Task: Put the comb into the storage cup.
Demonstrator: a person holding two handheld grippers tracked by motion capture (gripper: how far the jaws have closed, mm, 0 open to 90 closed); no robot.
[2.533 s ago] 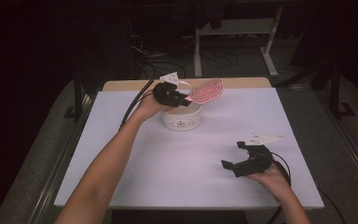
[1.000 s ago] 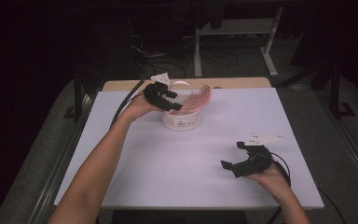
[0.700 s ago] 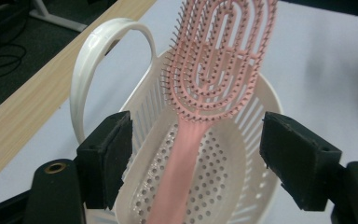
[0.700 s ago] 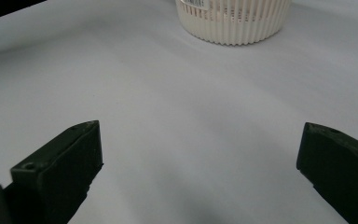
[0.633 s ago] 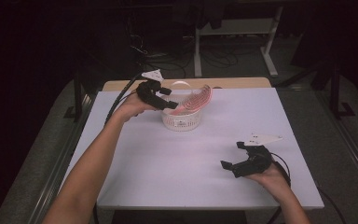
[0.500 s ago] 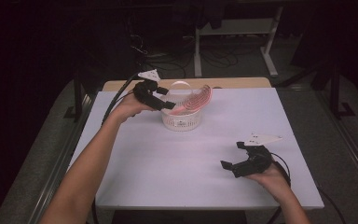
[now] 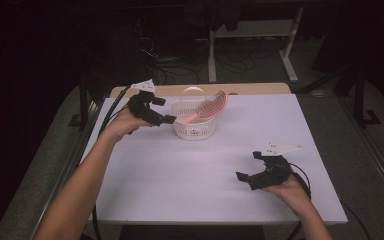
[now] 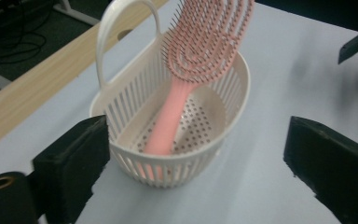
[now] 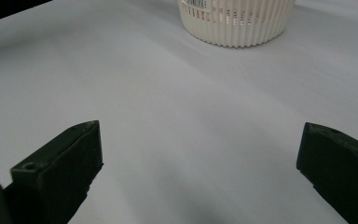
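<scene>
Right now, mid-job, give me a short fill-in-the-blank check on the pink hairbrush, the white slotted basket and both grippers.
1. The pink plastic hairbrush stands handle-down inside the ____ slotted plastic basket.
2. The left gripper has just been opening; its jaws hold ____.
3. The right gripper has its jaws ____ over the white table.

Missing words: white; nothing; open

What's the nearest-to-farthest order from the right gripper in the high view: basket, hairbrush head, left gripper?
1. White basket, up and left of the right gripper, mid-table.
2. Pink hairbrush head, sticking out over the basket's far rim.
3. Left gripper, beyond the basket's left side, jaws open.
</scene>
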